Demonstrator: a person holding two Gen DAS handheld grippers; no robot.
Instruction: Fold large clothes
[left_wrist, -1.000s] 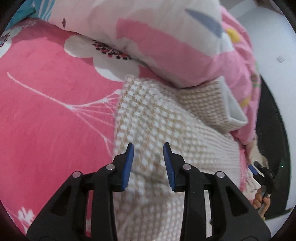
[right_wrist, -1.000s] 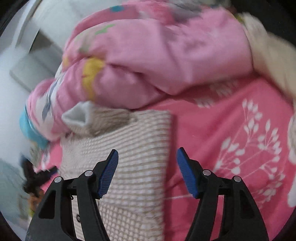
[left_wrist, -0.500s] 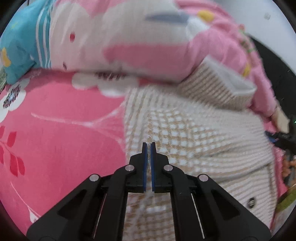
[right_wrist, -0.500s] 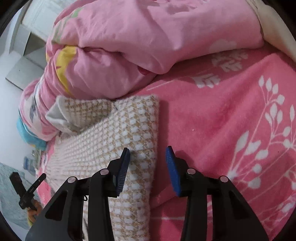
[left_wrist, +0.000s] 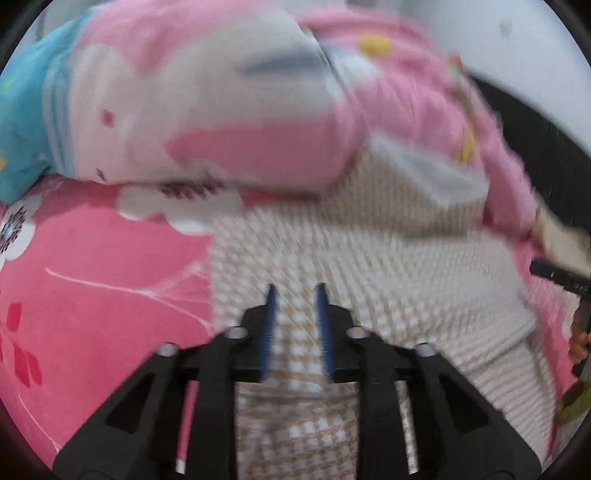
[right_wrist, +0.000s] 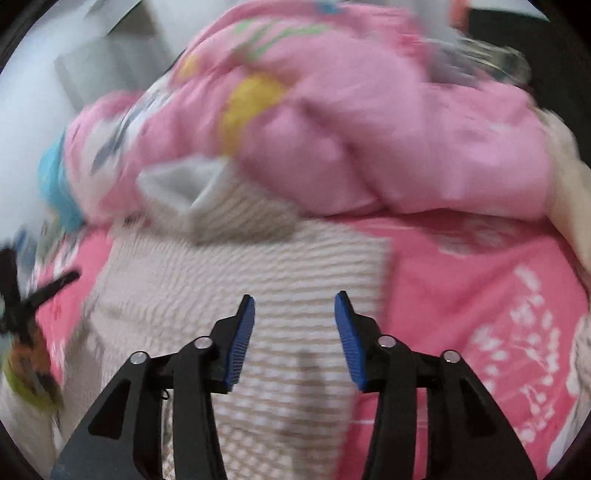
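Motion-blurred quilt (left_wrist: 229, 122) and sweater (right_wrist: 240, 273)

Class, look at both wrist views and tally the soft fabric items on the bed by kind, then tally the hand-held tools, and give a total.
Beige-and-white checked garment: 1
Pink patterned quilt, bunched: 1
Pink floral bedsheet: 1
Two-finger tools: 2, the left tool and the right tool
Total: 5
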